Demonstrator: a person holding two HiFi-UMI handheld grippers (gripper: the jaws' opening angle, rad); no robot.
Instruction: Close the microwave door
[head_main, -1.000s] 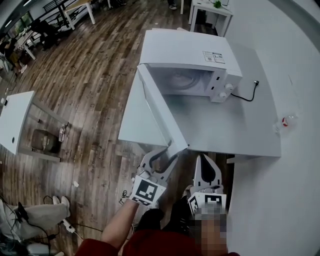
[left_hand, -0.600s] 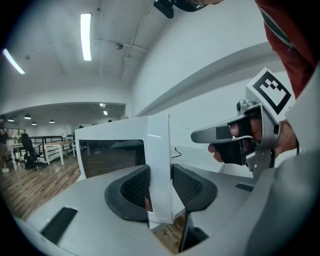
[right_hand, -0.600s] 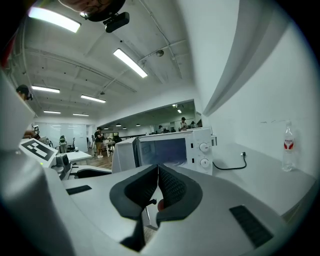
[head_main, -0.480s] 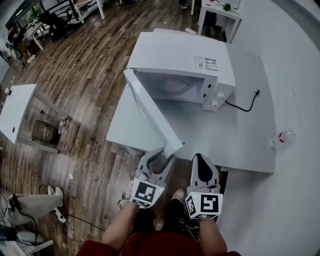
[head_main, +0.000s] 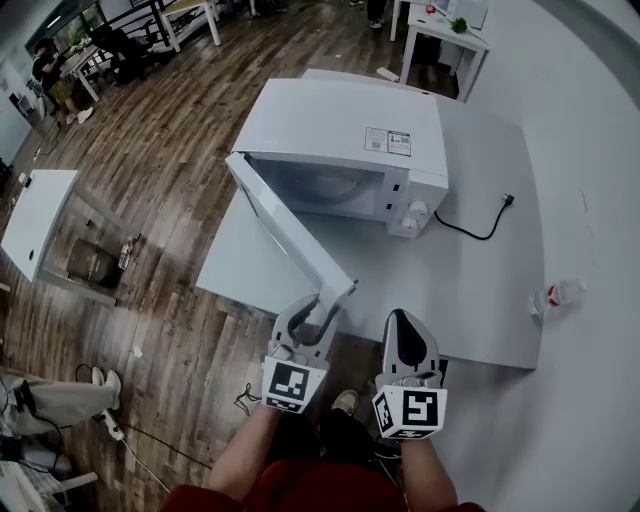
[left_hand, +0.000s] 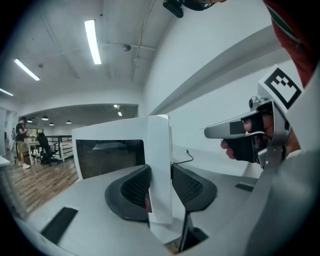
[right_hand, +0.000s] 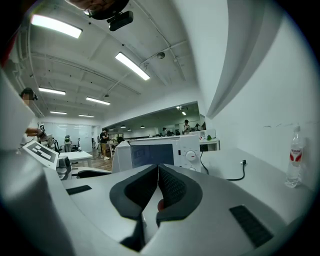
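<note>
The white microwave (head_main: 340, 125) stands on a grey table (head_main: 470, 290) with its door (head_main: 285, 225) swung wide open toward me. My left gripper (head_main: 322, 305) is at the door's free edge (left_hand: 159, 165). Its jaws are closing, and the edge is between them with a pad against each face. My right gripper (head_main: 400, 320) hovers beside it at the table's near edge, pads together and empty (right_hand: 158, 172). It points at the control panel (right_hand: 191, 155) and also shows in the left gripper view (left_hand: 212, 131).
A black power cord (head_main: 480, 230) trails from the microwave's right side. A small plastic bottle (head_main: 555, 296) stands at the table's right edge. A small white table (head_main: 35, 225) and wooden floor lie to the left. People and desks are far back.
Both grippers have moved forward toward the table, the left one still at the door's free edge. The microwave now sits closer and more to the left in the head view.
</note>
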